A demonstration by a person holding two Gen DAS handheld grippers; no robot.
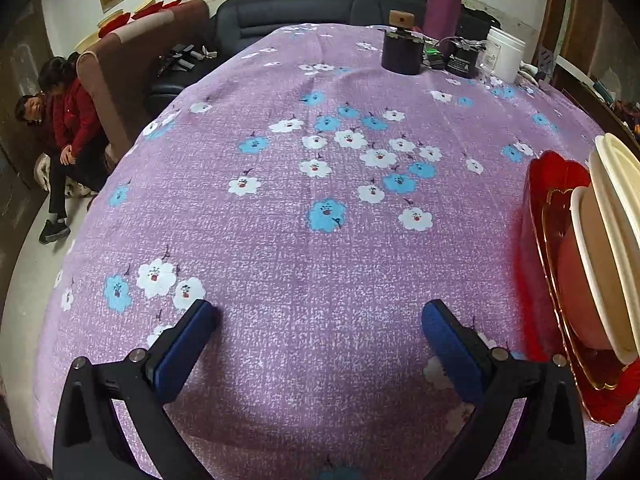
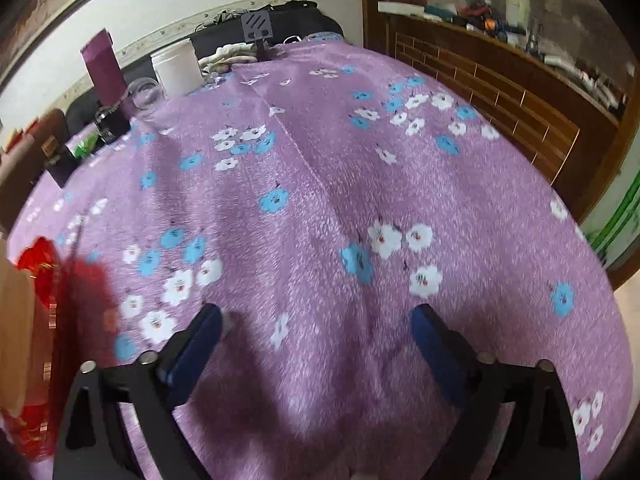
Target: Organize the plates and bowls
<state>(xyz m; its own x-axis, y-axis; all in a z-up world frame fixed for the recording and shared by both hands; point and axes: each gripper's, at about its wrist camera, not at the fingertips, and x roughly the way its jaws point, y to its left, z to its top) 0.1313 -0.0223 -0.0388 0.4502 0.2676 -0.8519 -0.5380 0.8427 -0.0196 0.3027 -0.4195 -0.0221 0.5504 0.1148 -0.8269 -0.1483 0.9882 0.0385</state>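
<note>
A stack of red plates (image 1: 548, 216) with gold rims lies at the right edge of the left wrist view, and cream bowls (image 1: 604, 264) sit nested on top of it. My left gripper (image 1: 320, 316) hangs open over bare purple cloth, left of the stack, with nothing between its fingers. In the right wrist view the red plates (image 2: 44, 280) and a cream bowl (image 2: 16, 332) show blurred at the left edge. My right gripper (image 2: 316, 320) stands wide open above the cloth to the right of them, holding nothing.
A purple flowered cloth (image 1: 280, 220) covers the table. At its far end stand a purple flask (image 1: 444, 0), a dark jar (image 1: 402, 54), a white tub (image 1: 506, 54) and small clutter. Two people (image 1: 68, 120) sit at the left; a wooden cabinet (image 2: 500, 100) lines the right.
</note>
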